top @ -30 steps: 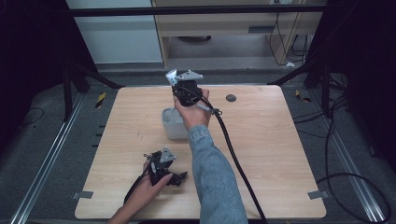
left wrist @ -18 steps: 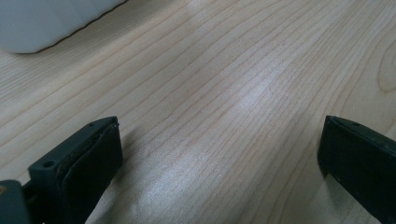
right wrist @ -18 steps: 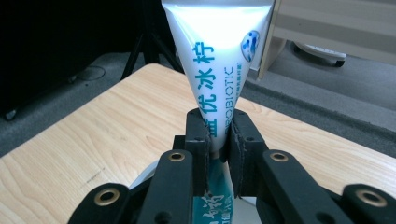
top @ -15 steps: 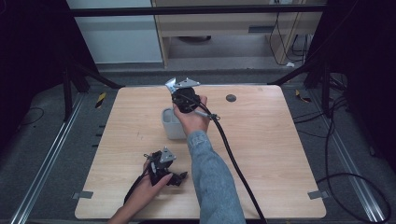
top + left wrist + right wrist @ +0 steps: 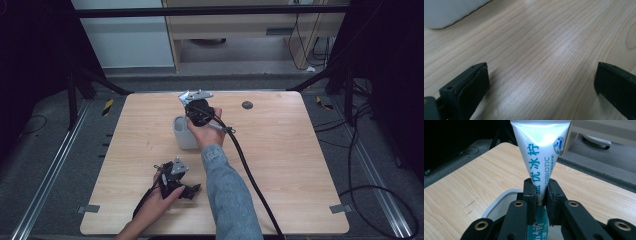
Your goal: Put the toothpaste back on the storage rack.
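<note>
A white toothpaste tube point(image 5: 536, 152) with blue and teal lettering stands pinched between the jaws of my right gripper point(image 5: 540, 187), which is shut on its narrower part. The tube's wide crimped end points away from the camera; its lower end drops out of sight behind the jaws, over a pale grey cup point(image 5: 499, 202). In the high view my right gripper point(image 5: 199, 107) hangs just above the far rim of the cup point(image 5: 182, 135). My left gripper point(image 5: 176, 181) rests near the table's front edge. Its jaws point(image 5: 541, 85) stand wide open over bare wood, and the cup point(image 5: 449, 12) lies ahead of them.
The wooden table point(image 5: 280, 150) has a small dark round mark point(image 5: 246, 105) at the back right. A thick black cable point(image 5: 247, 165) trails from the right gripper across the table toward the front edge. Dark floor and stand legs surround the table.
My right gripper has come down toward the cup with the tube still held. The left gripper has stayed where it was.
</note>
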The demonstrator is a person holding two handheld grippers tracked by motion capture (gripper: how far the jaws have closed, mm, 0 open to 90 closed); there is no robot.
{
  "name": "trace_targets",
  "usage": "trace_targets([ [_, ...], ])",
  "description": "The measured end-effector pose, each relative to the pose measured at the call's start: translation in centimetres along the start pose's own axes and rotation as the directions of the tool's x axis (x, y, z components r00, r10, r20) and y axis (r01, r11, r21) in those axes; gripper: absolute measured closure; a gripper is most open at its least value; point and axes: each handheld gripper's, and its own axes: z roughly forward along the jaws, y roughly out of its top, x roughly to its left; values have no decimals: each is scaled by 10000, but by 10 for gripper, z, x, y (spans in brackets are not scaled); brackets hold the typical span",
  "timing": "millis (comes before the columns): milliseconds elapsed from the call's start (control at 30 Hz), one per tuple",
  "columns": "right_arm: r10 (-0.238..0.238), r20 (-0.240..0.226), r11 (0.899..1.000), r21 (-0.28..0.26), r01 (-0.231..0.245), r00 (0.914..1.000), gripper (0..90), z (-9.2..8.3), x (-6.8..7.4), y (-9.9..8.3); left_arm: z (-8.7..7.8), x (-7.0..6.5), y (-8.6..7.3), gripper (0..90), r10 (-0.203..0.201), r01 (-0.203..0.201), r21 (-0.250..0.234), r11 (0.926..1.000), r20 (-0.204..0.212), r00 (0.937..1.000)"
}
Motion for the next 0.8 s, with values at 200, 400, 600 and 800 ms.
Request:
trace_targets([
  [200, 6, -3, 9999, 113, -6, 10000, 795, 1, 1, -6, 0, 0, 0, 0, -2, 2, -2, 10000, 0, 10000],
  [400, -16, -57, 9998, 222, 17, 10000, 795, 3, 3, -11, 0, 0, 0, 0, -16, 16, -15, 10000, 8, 10000],
  [600, -45, -55, 9996, 286, 47, 10000, 795, 5, 4, -13, 0, 0, 0, 0, -8, 8, -15, 10000, 14, 10000],
  [800, -116, -28, 9990, 435, 117, 9999, 795, 7, 6, -15, 0, 0, 0, 0, -8, 8, -14, 10000, 15, 10000],
])
